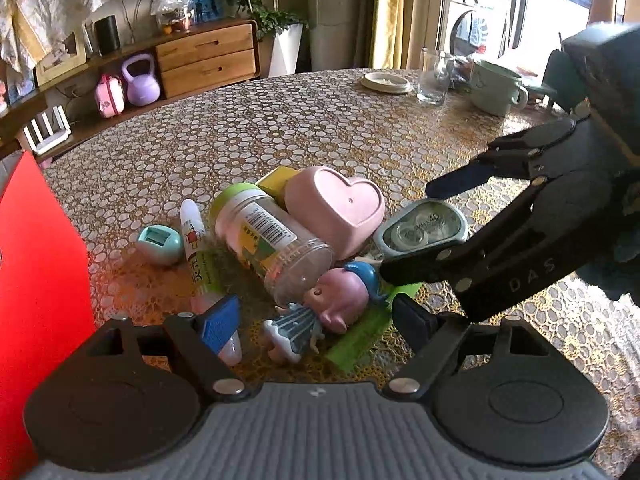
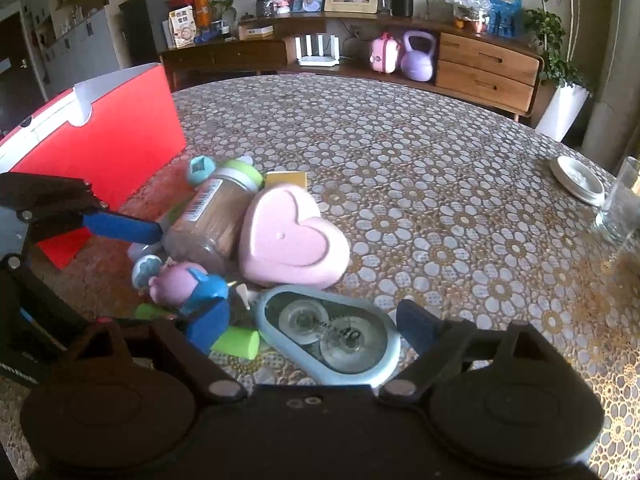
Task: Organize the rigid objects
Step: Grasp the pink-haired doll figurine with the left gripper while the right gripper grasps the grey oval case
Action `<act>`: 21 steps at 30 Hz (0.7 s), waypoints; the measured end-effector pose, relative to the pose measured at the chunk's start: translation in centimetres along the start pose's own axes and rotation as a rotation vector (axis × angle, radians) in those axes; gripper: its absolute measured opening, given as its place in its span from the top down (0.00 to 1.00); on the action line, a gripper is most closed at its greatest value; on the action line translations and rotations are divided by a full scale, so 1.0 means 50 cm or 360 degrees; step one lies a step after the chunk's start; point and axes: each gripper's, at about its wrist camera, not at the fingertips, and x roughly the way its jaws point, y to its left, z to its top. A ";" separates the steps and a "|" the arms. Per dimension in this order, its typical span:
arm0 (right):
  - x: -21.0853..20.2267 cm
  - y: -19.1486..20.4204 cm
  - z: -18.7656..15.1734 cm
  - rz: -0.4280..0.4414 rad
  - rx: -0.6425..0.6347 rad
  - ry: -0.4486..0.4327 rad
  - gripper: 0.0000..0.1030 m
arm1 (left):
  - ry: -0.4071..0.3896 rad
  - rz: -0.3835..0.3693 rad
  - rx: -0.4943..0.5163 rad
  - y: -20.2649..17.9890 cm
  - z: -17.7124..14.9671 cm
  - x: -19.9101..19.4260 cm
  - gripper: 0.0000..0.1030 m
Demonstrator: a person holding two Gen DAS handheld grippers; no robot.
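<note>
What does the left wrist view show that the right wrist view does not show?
Only the left wrist view shows the pale green mug and the white tube at full length. Only the right wrist view shows the top edge of the red box. Both show the pink heart box, the lying jar, the doll, the blue-rimmed case and both open grippers, left gripper and right gripper.

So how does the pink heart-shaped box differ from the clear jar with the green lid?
The pink heart-shaped box is opaque and of one colour; the clear jar is see-through and carries a barcode label. The box is heart-shaped; the jar is a cylinder with a green lid. The box is tipped up, its heart face tilted; the jar lies on its side. Both sit side by side in the clutter on the table.
</note>
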 end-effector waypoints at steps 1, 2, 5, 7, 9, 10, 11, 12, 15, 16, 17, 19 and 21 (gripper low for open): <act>0.001 -0.002 0.000 0.0009 0.0004 0.0001 0.11 | 0.0003 -0.0013 -0.0007 0.001 -0.001 0.000 0.20; 0.001 -0.004 0.000 0.0017 0.0010 0.0005 0.11 | 0.0004 -0.0019 -0.0009 0.002 -0.002 -0.001 0.20; 0.007 -0.009 -0.002 0.0004 0.0008 0.0050 0.16 | 0.0005 -0.0041 -0.0004 -0.002 -0.004 -0.004 0.22; 0.006 -0.010 -0.006 0.0008 -0.0005 0.0056 0.17 | -0.0004 -0.0058 -0.0009 -0.005 -0.002 -0.009 0.22; 0.004 -0.010 -0.008 0.0008 -0.0003 0.0059 0.18 | -0.0013 -0.0075 -0.0007 -0.007 0.000 -0.013 0.30; 0.002 -0.009 -0.008 0.0001 -0.0006 0.0058 0.20 | -0.0005 -0.0088 -0.0012 -0.007 0.001 -0.014 0.36; 0.001 -0.008 -0.010 -0.0011 -0.0012 0.0057 0.22 | 0.0009 -0.0097 -0.0018 -0.006 0.001 -0.013 0.37; 0.000 -0.007 -0.011 -0.0022 -0.0018 0.0055 0.24 | 0.0022 -0.0096 -0.0016 -0.007 0.001 -0.011 0.37; -0.004 -0.007 -0.014 -0.0019 -0.0011 0.0045 0.26 | 0.0027 -0.0075 0.0023 -0.012 -0.005 -0.011 0.39; -0.005 -0.005 -0.016 -0.0026 -0.0012 0.0040 0.27 | 0.0029 -0.0073 0.0035 -0.014 -0.008 -0.011 0.39; -0.005 -0.004 -0.018 -0.0033 -0.0009 0.0035 0.27 | 0.0029 -0.0072 0.0043 -0.014 -0.010 -0.010 0.39; -0.006 -0.001 -0.020 -0.0040 -0.0002 0.0026 0.27 | 0.0035 -0.0060 0.0059 -0.017 -0.012 -0.007 0.41; -0.009 0.001 -0.024 -0.0049 0.0009 0.0013 0.28 | 0.0033 -0.0044 0.0071 -0.020 -0.013 -0.004 0.44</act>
